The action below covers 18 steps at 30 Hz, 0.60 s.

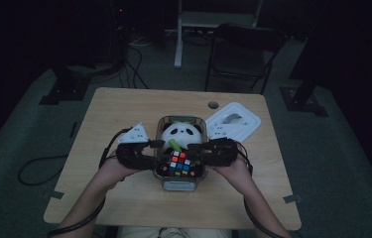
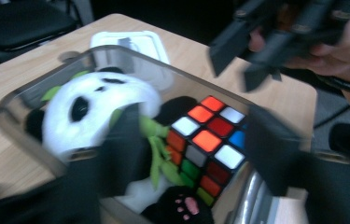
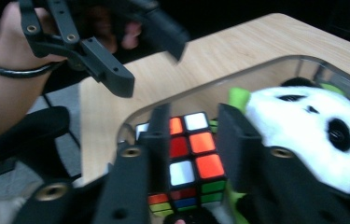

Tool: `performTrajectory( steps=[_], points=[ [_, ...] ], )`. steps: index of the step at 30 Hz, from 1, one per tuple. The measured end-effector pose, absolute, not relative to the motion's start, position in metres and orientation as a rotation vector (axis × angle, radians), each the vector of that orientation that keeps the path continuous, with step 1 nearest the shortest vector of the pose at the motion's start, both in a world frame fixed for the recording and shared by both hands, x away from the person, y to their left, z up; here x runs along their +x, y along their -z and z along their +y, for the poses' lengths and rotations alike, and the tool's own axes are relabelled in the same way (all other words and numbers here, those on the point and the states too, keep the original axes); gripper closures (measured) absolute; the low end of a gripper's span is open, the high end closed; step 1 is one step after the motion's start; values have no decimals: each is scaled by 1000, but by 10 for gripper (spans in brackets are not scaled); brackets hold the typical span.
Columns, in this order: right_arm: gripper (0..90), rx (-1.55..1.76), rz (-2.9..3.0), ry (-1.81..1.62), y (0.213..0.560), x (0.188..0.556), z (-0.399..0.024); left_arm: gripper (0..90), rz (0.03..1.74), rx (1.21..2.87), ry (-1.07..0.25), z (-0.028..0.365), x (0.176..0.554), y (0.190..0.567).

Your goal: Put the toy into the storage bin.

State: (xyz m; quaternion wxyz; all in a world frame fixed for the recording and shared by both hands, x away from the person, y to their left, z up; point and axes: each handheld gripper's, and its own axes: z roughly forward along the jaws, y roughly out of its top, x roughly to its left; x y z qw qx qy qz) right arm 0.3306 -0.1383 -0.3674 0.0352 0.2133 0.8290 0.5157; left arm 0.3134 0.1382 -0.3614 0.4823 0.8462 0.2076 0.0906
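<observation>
a wooden tabletop [image 1: 124, 114] carries everything, dimly lit, with a dark folding chair [image 1: 243, 49] on the floor beyond its far edge. near the middle of the tabletop sits a clear plastic bin [image 1: 166, 182] with rounded corners. just beside its far right corner lies the white lid [image 1: 233, 121], flat on the wood and apart from the bin.

inside the bin, the far half holds a plush panda [image 1: 181, 133], white-faced with black ears and a strip of green at its chest; one black paw with pink pads shows at the bottom of the left gripper view. the near half holds a puzzle cube [image 1: 180, 164], its red, orange, white and blue stickers facing up, pressed against the panda's green strip.

the left claw [image 1: 156, 148] comes in from the bin's left side and the right claw [image 1: 198, 148] from its right, both held by the person's hands at the bin's rim, facing each other across the cube. in the right gripper view the right claw's jaws stand partly apart over the cube, one above its left column and one near its right edge beside the panda; whether they touch it cannot be told. in the left gripper view the left claw's jaws are spread wide and blurred, one over the panda's body and one past the cube's right side, holding nothing.
</observation>
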Motion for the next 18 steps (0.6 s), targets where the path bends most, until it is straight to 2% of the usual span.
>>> performTrajectory(
  steps=[4, 7, 18],
  points=[
    [896, 677, 2558, -1600, 371, 332, -137, 749, 450, 2097, -196, 129, 312, 364],
    [900, 683, 2581, -1580, 375, 332, -133, 847, 456, 2099, -162, 126, 315, 366],
    [900, 682, 2629, -1518, 388, 335, -123, 848, 468, 2158, -162, 119, 319, 378]
  ],
)
